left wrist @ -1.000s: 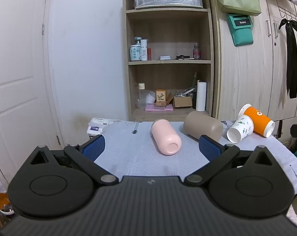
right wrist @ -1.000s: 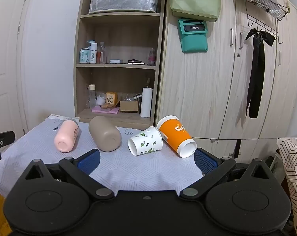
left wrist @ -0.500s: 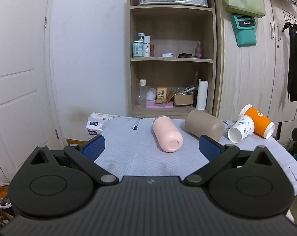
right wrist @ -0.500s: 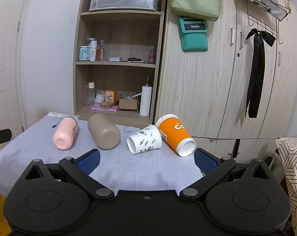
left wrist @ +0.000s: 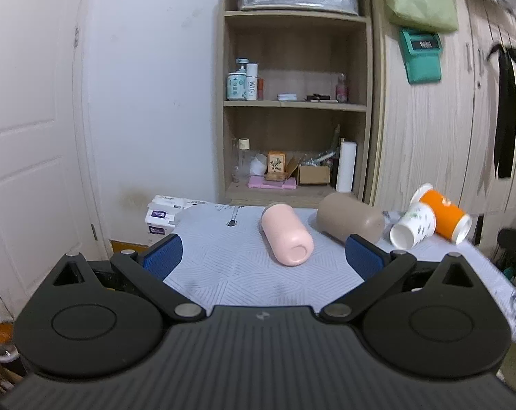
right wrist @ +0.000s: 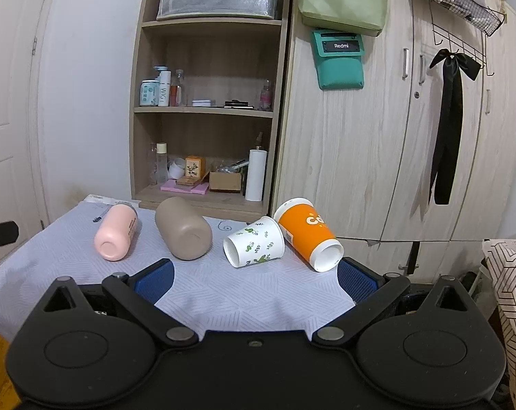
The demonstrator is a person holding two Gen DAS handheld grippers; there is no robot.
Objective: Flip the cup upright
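Currently, cups: pink cup [right wrist: 116,236], brown cup [right wrist: 184,228], leafy paper cup [right wrist: 254,242] and orange cup [right wrist: 307,234] lie sideways, mid-frame, on the cloth [right wrist: 223,290].
Left gripper [left wrist: 263,256]: wide open, empty.
Right gripper [right wrist: 254,278]: wide open, empty.

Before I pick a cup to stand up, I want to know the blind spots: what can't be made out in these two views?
- Orange paper cup: logo runs round its side, right wrist view.
- Taupe cylindrical cup: its mouth faces away, left wrist view.
- Pink cylindrical cup: side print too small, right wrist view.
- White leaf-print paper cup: motion-blurred, left wrist view.
- Table edge under both open grippers: hidden by their bodies.
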